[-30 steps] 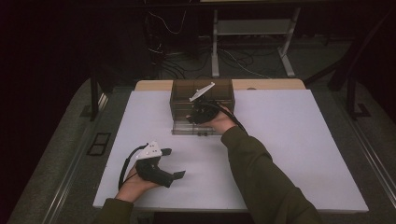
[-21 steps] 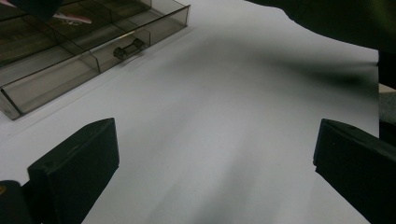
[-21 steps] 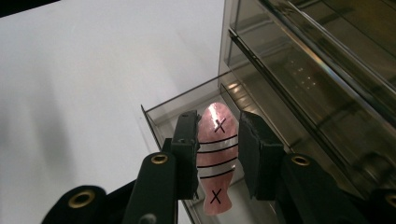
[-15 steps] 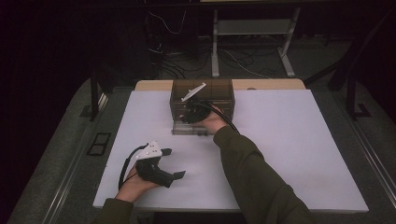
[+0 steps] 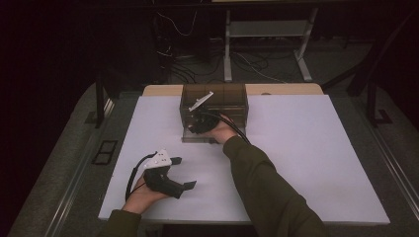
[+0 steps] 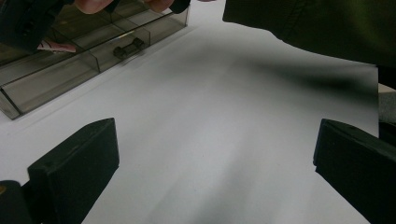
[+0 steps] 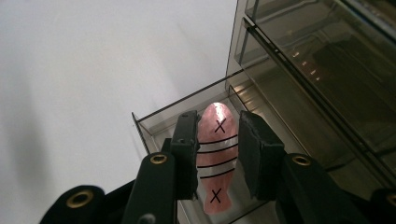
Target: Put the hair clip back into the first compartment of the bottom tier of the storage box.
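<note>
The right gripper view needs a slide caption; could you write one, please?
Right gripper shut on a pink fish-shaped piece above an open smoky drawer.

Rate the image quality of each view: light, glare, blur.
High view: dim, with a dark surround past the pale table. Left gripper view: the sleeve throws a soft shadow on the table, and the near black jaws are blurred. Right gripper view: the pink fish is sharp, with glare near its tip and reflections on the smoky plastic drawer box.

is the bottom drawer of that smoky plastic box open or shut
Open: the drawer juts out of the smoky box over the white table, with the right gripper above it.
</note>
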`<action>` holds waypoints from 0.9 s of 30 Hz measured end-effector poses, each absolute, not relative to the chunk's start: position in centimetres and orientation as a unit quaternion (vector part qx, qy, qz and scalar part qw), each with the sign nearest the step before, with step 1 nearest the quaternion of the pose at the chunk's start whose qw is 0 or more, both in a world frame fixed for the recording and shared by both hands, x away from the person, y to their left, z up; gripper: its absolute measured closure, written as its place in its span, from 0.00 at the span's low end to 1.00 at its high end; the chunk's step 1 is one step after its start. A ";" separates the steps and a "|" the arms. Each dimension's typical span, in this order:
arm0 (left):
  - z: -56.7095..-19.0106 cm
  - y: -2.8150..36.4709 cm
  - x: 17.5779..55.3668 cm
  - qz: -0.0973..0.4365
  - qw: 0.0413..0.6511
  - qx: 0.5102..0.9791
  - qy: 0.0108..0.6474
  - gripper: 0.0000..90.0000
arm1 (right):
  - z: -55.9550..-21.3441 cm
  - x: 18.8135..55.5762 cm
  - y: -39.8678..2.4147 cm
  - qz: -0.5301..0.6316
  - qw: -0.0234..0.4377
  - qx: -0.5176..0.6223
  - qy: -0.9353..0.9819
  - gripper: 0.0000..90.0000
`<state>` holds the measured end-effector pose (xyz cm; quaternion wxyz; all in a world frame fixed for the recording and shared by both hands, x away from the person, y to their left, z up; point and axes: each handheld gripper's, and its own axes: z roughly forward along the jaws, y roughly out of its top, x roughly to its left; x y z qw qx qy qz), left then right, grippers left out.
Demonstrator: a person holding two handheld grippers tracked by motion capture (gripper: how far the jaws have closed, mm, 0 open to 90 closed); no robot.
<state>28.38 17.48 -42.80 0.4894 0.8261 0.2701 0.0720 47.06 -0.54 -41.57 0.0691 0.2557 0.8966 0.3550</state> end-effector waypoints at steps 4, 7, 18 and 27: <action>-42.8 17.5 28.4 0.072 0.490 0.826 0.269 0.00 | -41.6 47.0 -0.5 0.355 0.067 0.256 0.897 0.74; -42.8 17.5 28.4 0.072 0.489 0.826 0.270 0.00 | -41.6 47.0 -0.5 0.357 0.065 0.258 0.895 0.74; -42.8 17.5 28.4 0.073 0.490 0.825 0.270 0.00 | -41.1 46.6 -1.0 0.372 0.051 0.257 0.890 0.69; -42.9 17.5 28.6 0.075 0.491 0.824 0.273 0.00 | -40.2 45.5 -2.4 0.390 0.047 0.256 0.883 0.59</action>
